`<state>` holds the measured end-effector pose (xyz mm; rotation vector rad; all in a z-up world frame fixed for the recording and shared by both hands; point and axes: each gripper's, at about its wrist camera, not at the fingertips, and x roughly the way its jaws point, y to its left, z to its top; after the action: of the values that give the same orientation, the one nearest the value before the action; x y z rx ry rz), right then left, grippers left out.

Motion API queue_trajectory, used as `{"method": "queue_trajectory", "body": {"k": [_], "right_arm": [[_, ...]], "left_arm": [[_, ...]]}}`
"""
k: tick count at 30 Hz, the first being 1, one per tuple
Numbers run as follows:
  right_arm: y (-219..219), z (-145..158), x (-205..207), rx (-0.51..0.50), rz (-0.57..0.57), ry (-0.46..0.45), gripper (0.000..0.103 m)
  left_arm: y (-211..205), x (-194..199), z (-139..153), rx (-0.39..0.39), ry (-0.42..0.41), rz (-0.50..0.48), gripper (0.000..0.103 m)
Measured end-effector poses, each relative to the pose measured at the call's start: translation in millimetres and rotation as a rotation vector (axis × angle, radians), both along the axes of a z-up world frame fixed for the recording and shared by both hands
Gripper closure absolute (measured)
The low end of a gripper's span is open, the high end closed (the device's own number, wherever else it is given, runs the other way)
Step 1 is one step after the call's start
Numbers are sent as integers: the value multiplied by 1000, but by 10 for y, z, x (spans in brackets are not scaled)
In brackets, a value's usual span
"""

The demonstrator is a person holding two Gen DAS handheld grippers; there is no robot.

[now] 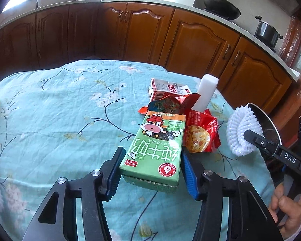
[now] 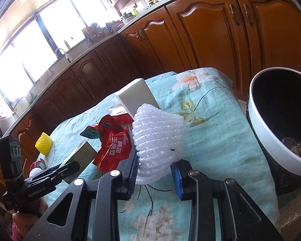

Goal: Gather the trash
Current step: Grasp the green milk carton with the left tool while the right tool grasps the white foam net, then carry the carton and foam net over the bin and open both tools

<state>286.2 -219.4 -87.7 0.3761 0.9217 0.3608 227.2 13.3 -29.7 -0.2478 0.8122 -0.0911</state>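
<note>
Our left gripper straddles the green milk carton, long axis pointing away, pads not pressing; right gripper pinches white foam netting near the bin.

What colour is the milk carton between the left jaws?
Green, with a cartoon print; the carton shows best in the left wrist view.

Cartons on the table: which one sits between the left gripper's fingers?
The green milk carton, lying flat between the left gripper fingers. The red-and-white carton lies farther back, behind the red snack wrappers, out of its reach.
</note>
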Motion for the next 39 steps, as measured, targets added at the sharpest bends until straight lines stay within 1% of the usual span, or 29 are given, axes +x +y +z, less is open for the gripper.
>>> {"method": "queue_trajectory", "body": {"k": [4, 8, 16, 28, 39], "right_arm": [[-96, 53, -103, 3, -4, -3, 72], [-206, 98, -203, 4, -14, -5, 72], [-546, 189, -400, -8, -74, -21, 72], [-1077, 280, -567, -26, -176, -35, 72], [-1449, 270, -586, -38, -243, -30, 72]], "left_arm": [[-90, -106, 110, -7, -35, -22, 51], [-260, -132, 168, -8, -58, -71, 51], [-670, -176, 215, -6, -74, -164, 51], [-1293, 3, 275, 26, -95, -294, 52], [-1682, 235, 251, 43, -103, -360, 52]]}}
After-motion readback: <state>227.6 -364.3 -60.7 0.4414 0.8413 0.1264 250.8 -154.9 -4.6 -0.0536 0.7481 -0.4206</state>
